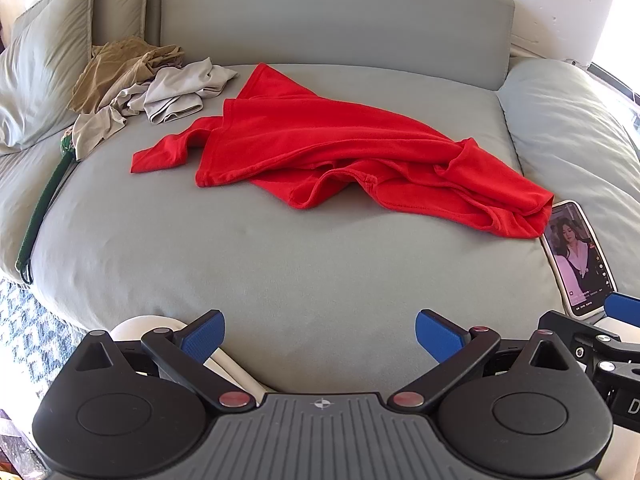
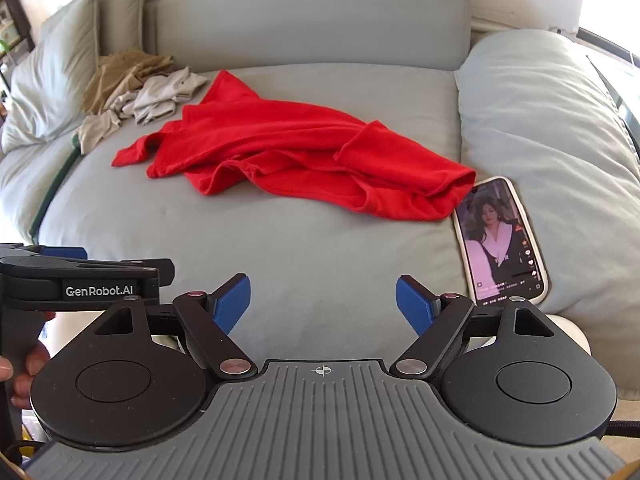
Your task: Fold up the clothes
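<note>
A crumpled red T-shirt (image 1: 332, 148) (image 2: 296, 152) lies across the middle of a grey sofa seat (image 1: 240, 264) (image 2: 304, 248). At the back left, a tan garment (image 1: 116, 68) (image 2: 124, 68) and a pale grey garment (image 1: 176, 88) (image 2: 160, 94) sit in a loose pile. My left gripper (image 1: 319, 334) hovers open over the seat's front edge, well short of the shirt, with nothing between its blue pads. My right gripper (image 2: 323, 300) is open too, beside the left one and equally far from the shirt.
A phone (image 1: 578, 256) (image 2: 502, 240) with a lit screen lies at the shirt's right end, against a big grey cushion (image 1: 576, 136) (image 2: 536, 128). A green strap (image 1: 44, 204) runs along the seat's left seam. Pillows (image 1: 40, 76) stand at the left.
</note>
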